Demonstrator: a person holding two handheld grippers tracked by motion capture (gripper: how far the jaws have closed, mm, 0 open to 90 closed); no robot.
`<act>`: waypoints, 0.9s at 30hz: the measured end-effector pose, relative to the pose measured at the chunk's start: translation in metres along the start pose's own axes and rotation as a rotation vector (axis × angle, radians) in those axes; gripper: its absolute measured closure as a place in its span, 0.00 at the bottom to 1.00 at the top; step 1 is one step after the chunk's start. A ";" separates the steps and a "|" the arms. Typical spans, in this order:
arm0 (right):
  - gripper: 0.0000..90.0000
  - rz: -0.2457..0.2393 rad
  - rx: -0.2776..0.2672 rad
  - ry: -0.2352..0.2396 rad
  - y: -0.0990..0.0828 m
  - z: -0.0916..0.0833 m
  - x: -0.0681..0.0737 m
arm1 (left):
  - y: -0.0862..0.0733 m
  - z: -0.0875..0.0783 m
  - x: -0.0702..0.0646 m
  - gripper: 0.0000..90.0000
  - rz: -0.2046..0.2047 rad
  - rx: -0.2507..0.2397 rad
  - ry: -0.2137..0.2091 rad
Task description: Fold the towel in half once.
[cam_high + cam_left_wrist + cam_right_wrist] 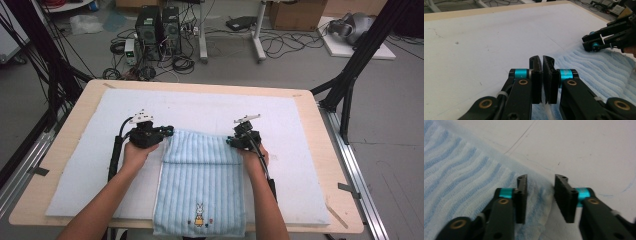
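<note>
Left tool is clenched, its two black ribbed jaws nearly meeting, with a thin edge of the light-blue striped terry towel pinched between them at the towel's far left corner. Right tool stands at the far right corner with its jaws part-way apart; the towel's corner lies in the gap between them, and the pads do not press on it yet, so nothing is grasped on that side.

The towel lies along the middle of the white padded mat on the wooden counter, its far end already folded back on itself in a band, its near end with a small rabbit picture hanging at the near edge of the counter.

My reading of the risks: the right jaws may close on only the upper layer of the folded band, or on too little cloth at the very corner, and the corner could slip out once lifted. With the left corner already held and the right one free, any pull now would skew the fold and drag the towel sideways across the mat. A shallow left pinch could also let go under tension.
</note>
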State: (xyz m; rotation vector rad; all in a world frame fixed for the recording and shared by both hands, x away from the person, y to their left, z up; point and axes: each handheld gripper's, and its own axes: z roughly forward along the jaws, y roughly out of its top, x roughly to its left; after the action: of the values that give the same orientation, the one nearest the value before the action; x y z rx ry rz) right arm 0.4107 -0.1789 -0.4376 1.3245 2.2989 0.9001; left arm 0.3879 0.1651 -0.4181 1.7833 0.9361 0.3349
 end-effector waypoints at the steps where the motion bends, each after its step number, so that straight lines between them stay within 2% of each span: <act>1: 0.90 -0.011 0.001 0.012 0.000 0.000 0.001 | 0.000 0.000 0.000 0.95 0.002 0.002 0.000; 3: 0.93 -0.060 0.007 -0.005 0.002 -0.001 0.005 | 0.001 -0.001 0.000 0.95 -0.003 -0.003 -0.005; 5: 0.93 -0.077 0.004 -0.018 0.002 -0.003 0.007 | 0.002 -0.004 -0.001 0.95 -0.006 -0.011 -0.012; 8: 0.93 -0.055 -0.042 -0.015 0.002 -0.013 0.004 | 0.003 -0.007 -0.002 0.95 0.003 -0.009 -0.016; 12: 0.93 -0.042 -0.093 -0.016 0.001 -0.028 0.001 | 0.005 -0.014 -0.005 0.95 -0.006 -0.016 -0.029; 14: 0.93 -0.044 -0.114 -0.010 -0.001 -0.036 0.003 | 0.007 -0.020 -0.010 0.95 0.000 -0.020 -0.036; 16: 0.93 -0.068 -0.136 -0.013 -0.004 -0.045 0.007 | 0.007 -0.026 -0.015 0.95 0.012 -0.027 -0.041; 19: 0.92 -0.101 -0.165 -0.011 -0.010 -0.057 0.012 | 0.000 -0.036 -0.024 0.95 0.027 -0.025 -0.038; 21: 0.92 -0.094 -0.191 -0.002 -0.015 -0.067 0.017 | -0.006 -0.042 -0.030 0.95 0.025 -0.029 -0.049; 27: 0.92 -0.117 -0.213 0.017 -0.041 -0.085 0.030 | -0.024 -0.058 -0.045 0.95 0.017 -0.016 -0.081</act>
State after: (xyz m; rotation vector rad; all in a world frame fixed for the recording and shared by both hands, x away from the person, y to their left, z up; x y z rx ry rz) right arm 0.3210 -0.1984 -0.4010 1.0860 2.1964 1.0853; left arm 0.3122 0.1750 -0.4063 1.7783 0.8596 0.2781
